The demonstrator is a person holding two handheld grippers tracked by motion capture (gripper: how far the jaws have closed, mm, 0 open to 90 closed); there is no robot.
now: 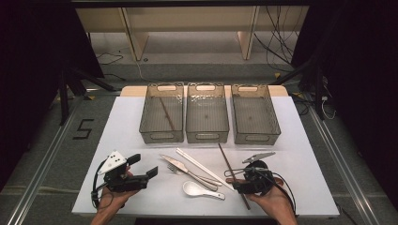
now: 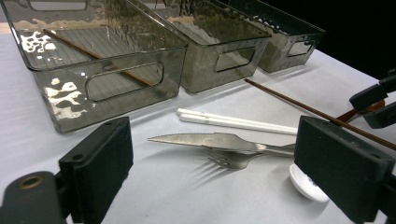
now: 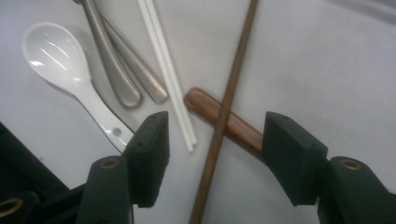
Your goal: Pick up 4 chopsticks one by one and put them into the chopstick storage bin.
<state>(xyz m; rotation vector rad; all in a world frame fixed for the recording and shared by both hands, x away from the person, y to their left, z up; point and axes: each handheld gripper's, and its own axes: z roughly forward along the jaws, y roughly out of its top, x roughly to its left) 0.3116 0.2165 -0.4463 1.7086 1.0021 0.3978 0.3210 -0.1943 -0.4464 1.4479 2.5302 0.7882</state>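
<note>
Right gripper [image 3: 215,154] low over the near right part of the white board [image 1: 131,126], jaws spread, pinching nothing. The dark brown chopstick [image 3: 224,112] lies between the pads, untouched, crossing over a reddish-brown wooden handle [image 3: 233,125] that lies under it. White chopsticks [image 3: 168,79] end just beside the left pad; white spoon [image 3: 60,60] and the handles of the knife [image 2: 210,140] and fork [image 2: 233,159] sit further left.

Left gripper [image 2: 215,172] rests near the board's near left edge, jaws wide apart, empty.

Three smoked plastic bins along the far edge; the left bin [image 1: 162,117] already holds one matching brown chopstick [image 1: 166,114].

Judgement: the step is grasping the brown chopstick. Best to centre the pads across it clear of the crossing point, so the wooden handle is not caught, and keep the left pad off the white chopsticks. Close squarely; a thin round stick may roll or pivot.
</note>
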